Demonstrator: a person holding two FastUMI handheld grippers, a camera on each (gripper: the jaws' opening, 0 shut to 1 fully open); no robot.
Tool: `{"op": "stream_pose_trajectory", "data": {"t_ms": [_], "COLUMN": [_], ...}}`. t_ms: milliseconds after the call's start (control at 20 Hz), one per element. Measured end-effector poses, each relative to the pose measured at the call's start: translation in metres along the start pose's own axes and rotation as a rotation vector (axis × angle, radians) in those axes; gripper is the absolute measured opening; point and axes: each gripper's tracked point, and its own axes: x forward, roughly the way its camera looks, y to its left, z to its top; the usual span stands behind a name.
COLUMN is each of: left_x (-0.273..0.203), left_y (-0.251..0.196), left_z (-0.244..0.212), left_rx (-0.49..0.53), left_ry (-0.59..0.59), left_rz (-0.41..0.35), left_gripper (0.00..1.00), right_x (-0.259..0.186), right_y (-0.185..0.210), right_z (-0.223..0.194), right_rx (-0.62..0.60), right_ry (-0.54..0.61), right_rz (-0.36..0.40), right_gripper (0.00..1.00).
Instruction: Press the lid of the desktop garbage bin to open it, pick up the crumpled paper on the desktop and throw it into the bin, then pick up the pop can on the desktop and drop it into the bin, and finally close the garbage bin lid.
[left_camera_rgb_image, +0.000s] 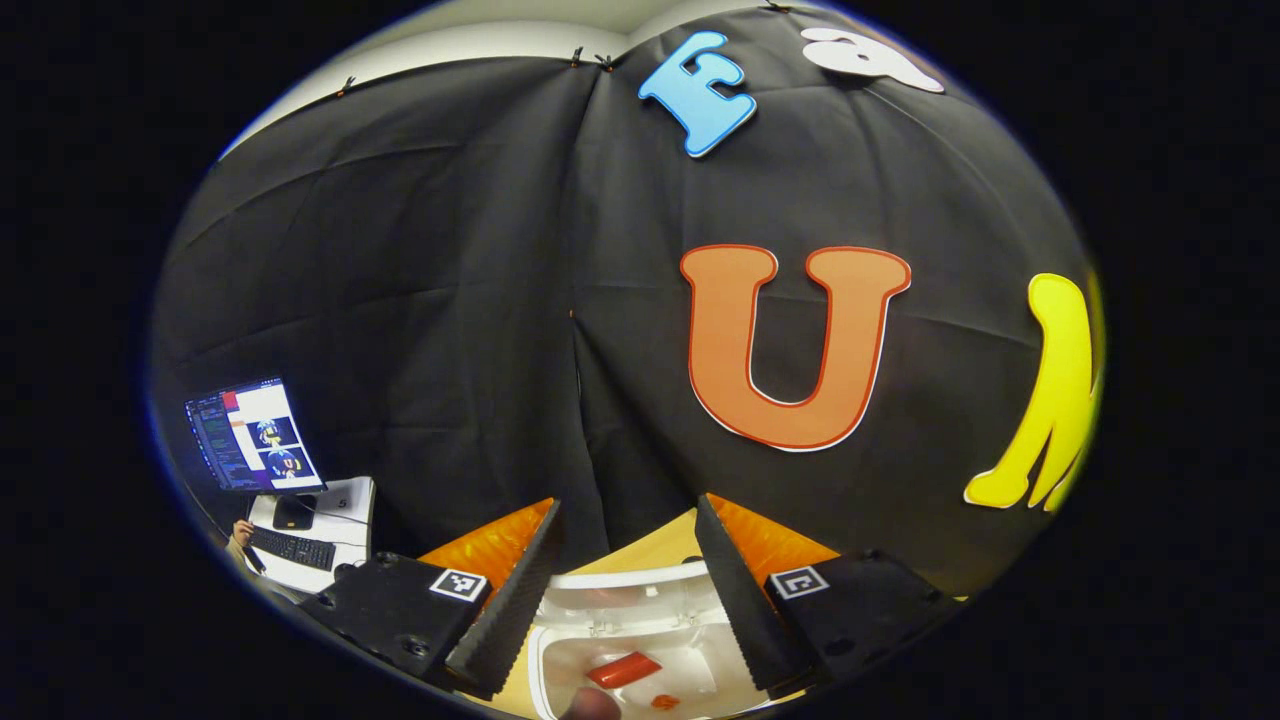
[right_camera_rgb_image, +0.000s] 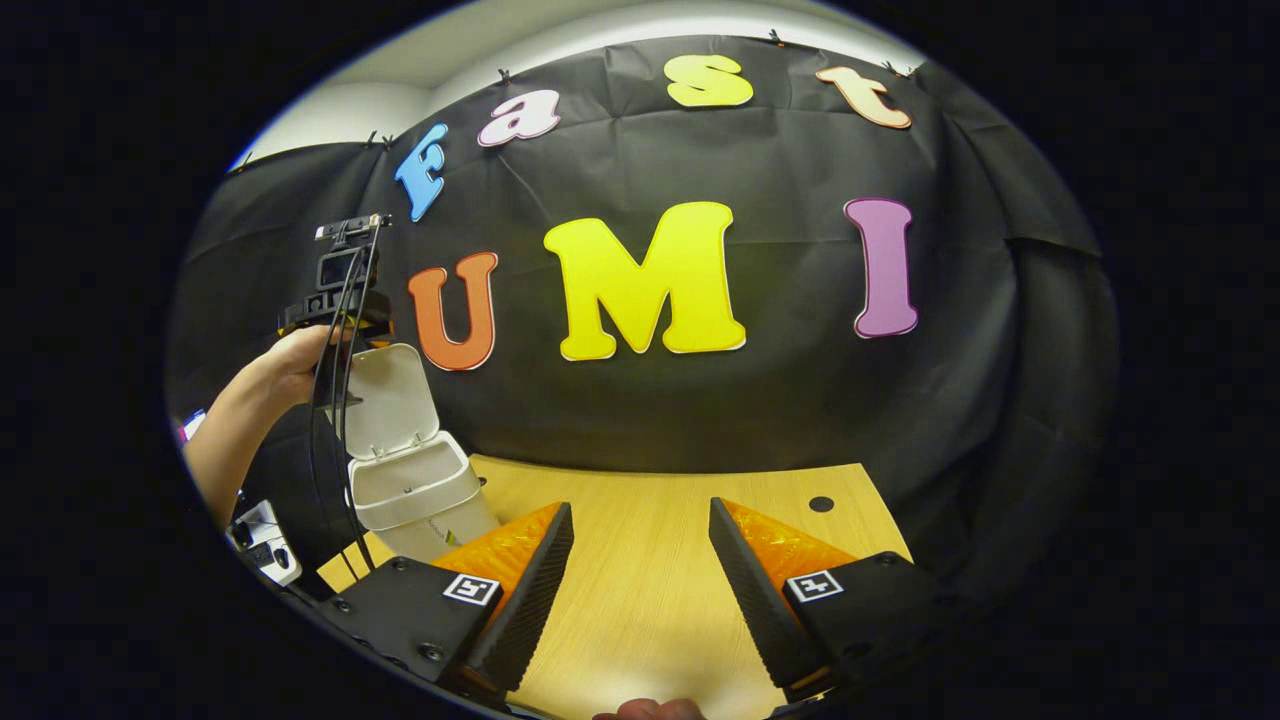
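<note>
I am holding the left hand-held gripper (left_camera_rgb_image: 627, 590) with its jaws wide and empty, right over the bin (left_camera_rgb_image: 640, 640). Its mouth is sitting between my fingers, and the can (left_camera_rgb_image: 623, 669) is lying inside with something pale, probably the paper. The right hand-held gripper (right_camera_rgb_image: 640, 585) is hanging wide and empty over bare tabletop (right_camera_rgb_image: 650, 520). From there I am seeing the bin (right_camera_rgb_image: 420, 500) at the tabletop's left edge, its lid (right_camera_rgb_image: 392, 400) standing upright. I judge only closing is left. The lid looks light, stiff, smooth plastic on a hinge, so I am planning to push down on its top edge rather than grip it.
</note>
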Motion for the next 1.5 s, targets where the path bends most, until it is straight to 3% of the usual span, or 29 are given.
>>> {"op": "stream_pose_trajectory", "data": {"t_ms": [300,350,400,650,1500], "left_x": [-0.037,-0.045,-0.053,-0.08,-0.08], "left_y": [-0.008,-0.011,-0.013,-0.008,-0.023], "left_z": [-0.028,-0.034,-0.042,-0.087,-0.171], "left_rx": [-0.056,-0.064,-0.071,-0.052,-0.05], "left_ry": [0.035,0.029,0.032,0.026,0.029], "left_rz": [-0.033,-0.049,-0.062,-0.058,-0.129], "left_gripper": [0.87,0.93,0.86,0.85,0.88], "right_x": [-0.003,-0.004,-0.005,-0.006,-0.012], "right_y": [-0.001,-0.001,0.0,-0.003,-0.019], "right_z": [-0.005,-0.007,-0.01,-0.021,-0.031], "right_rx": [0.0,-0.001,-0.001,-0.016,-0.048], "right_ry": [-0.001,0.001,0.004,0.022,0.033], "right_rz": [0.028,0.035,0.039,0.059,0.011], "right_gripper": [0.88,0.88,0.88,0.88,0.9]}}
